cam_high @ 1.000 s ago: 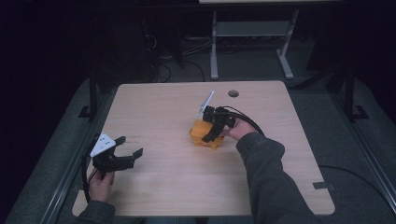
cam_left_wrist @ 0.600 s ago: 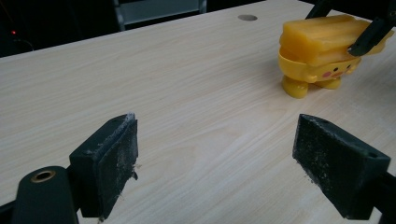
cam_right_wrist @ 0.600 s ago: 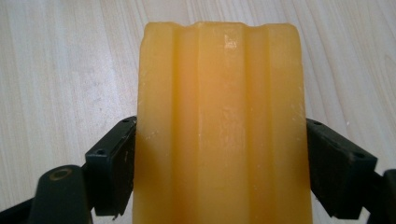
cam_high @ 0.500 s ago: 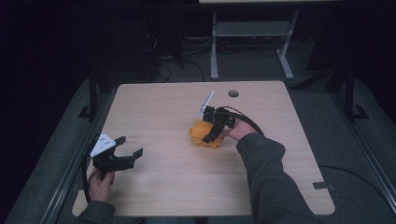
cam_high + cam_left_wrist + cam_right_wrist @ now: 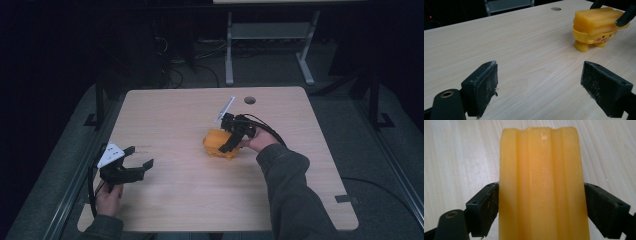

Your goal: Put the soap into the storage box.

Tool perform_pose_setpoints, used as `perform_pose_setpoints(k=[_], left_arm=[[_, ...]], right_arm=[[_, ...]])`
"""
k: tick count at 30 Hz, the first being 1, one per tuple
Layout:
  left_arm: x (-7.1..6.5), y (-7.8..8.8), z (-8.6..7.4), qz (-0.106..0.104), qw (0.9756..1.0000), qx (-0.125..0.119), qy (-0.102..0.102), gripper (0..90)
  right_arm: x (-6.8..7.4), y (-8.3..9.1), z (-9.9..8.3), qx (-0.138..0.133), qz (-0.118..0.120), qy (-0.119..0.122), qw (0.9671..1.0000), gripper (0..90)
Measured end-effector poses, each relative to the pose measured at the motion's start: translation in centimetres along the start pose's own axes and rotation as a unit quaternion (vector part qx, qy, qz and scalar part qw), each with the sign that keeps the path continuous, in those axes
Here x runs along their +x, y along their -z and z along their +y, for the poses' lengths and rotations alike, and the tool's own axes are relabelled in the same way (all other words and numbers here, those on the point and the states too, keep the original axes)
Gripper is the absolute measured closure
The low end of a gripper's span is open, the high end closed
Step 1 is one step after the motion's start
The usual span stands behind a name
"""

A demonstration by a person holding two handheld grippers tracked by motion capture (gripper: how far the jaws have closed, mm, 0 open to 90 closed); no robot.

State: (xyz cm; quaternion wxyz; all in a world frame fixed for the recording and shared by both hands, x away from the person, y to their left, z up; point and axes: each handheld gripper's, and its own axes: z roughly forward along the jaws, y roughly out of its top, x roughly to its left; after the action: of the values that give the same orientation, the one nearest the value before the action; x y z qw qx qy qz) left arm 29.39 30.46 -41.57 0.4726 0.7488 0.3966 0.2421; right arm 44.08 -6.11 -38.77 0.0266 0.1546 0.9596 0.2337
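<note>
Nothing has moved in the last second.
Right gripper stays clamped on yellow toy; left gripper wide open, empty.

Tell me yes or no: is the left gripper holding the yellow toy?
No, the left gripper stands open over bare table, with the yellow toy well apart from it.

High cam looks down on table; gripper cams sit low, close, sharing yellow toy.

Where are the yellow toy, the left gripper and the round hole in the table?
yellow toy [image 5: 596,23], left gripper view, its ridged top.
left gripper [image 5: 139,156], high view, between its fingertips.
round hole [image 5: 250,100], high view, its centre.
</note>
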Motion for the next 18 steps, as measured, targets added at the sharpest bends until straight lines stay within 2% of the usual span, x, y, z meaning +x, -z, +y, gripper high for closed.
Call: perform_pose_setpoints(k=[11,14,18], left_arm=[[-0.1,0.0,0.0,0.0,1.0,0.003,-0.003,13.4],[-0.1,-0.1,0.0,0.0,1.0,0.002,-0.002,13.4],[-0.1,-0.1,0.0,0.002,1.0,0.001,-0.002,13.4]], right_arm=[[0.3,1.4,-0.5,-0.012,-0.01,-0.004,0.9999,15.3],[0.3,2.0,-1.0,-0.031,-0.012,-0.008,0.9994,15.5],[0.3,2.6,-1.7,-0.037,-0.016,-0.016,0.9991,15.4]])
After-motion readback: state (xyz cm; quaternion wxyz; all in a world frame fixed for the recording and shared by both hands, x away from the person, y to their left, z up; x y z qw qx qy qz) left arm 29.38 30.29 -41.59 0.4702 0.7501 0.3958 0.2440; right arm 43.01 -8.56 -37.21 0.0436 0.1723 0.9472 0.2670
